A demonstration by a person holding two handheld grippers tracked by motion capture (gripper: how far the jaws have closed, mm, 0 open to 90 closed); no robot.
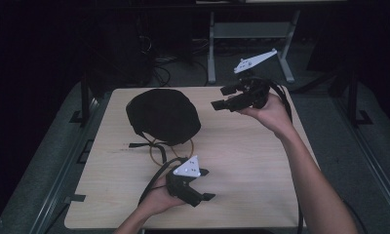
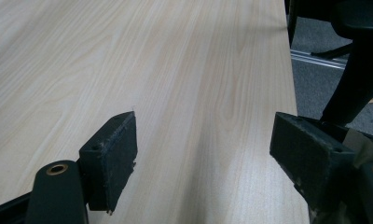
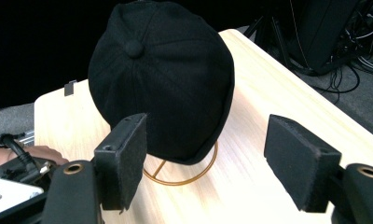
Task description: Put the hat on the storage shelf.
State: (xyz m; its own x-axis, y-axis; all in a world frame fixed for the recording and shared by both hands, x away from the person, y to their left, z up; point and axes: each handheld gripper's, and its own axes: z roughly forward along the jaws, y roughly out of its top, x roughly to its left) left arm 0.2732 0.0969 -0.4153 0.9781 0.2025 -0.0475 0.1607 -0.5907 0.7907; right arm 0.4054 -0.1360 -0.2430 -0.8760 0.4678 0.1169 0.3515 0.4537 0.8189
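A black cap (image 1: 163,115) sits on a thin gold wire stand (image 1: 159,152) at the back left of the wooden table (image 1: 251,165). In the right gripper view the cap (image 3: 163,79) stands ahead of the jaws, its gold ring base (image 3: 182,179) under it. My right gripper (image 1: 221,97) is held above the table's back right, pointing left at the cap, open with nothing between its pads. My left gripper (image 1: 206,184) rests low near the front middle, open, pointing right over bare wood (image 2: 198,93).
A metal frame leg (image 1: 211,48) and cables (image 1: 159,68) lie on the floor behind the table. Rails run along both table sides. A black strap (image 1: 137,145) lies by the stand. The table's right half is bare wood.
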